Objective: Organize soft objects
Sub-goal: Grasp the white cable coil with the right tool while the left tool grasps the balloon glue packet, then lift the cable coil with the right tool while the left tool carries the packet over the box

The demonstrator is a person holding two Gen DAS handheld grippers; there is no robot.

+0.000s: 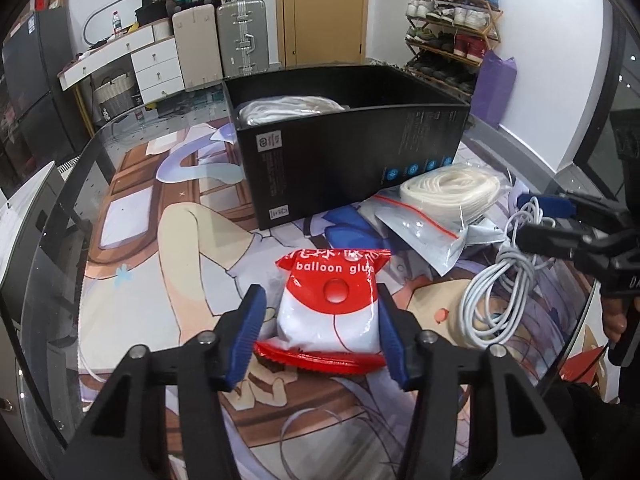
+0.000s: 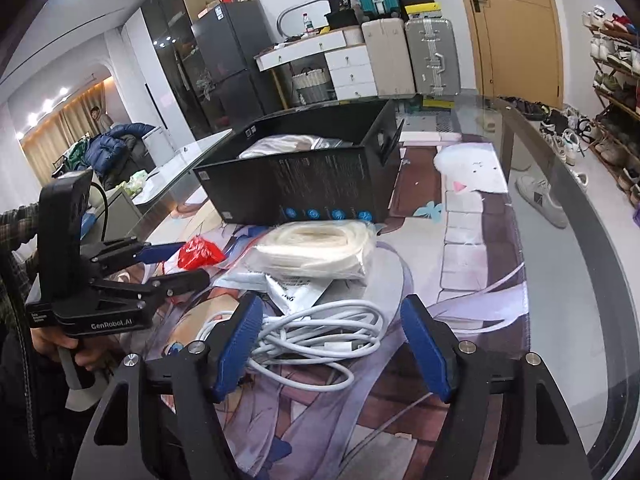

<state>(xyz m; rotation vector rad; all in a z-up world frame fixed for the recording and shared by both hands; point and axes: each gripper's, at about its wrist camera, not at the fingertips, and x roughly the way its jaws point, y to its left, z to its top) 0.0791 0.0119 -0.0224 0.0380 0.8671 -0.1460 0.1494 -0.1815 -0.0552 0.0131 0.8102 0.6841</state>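
A red and white "balloon glue" packet (image 1: 332,312) lies on the printed mat between the blue pads of my left gripper (image 1: 320,336); the jaws are open around it, the right pad touching. A black box (image 1: 348,140) stands behind, with a bagged white coil (image 1: 288,110) inside. Another bagged white rope coil (image 1: 448,192) lies right of the box on flat plastic bags. A white cable bundle (image 2: 320,332) lies between the open pads of my right gripper (image 2: 332,344). The left gripper (image 2: 172,268) and the red packet (image 2: 200,254) show in the right wrist view.
The glass table's curved edge (image 2: 576,216) runs on the right, and on the left in the left wrist view (image 1: 60,216). Suitcases (image 1: 240,36), white drawers (image 1: 156,68), a door and a shoe rack (image 1: 452,32) stand beyond the table.
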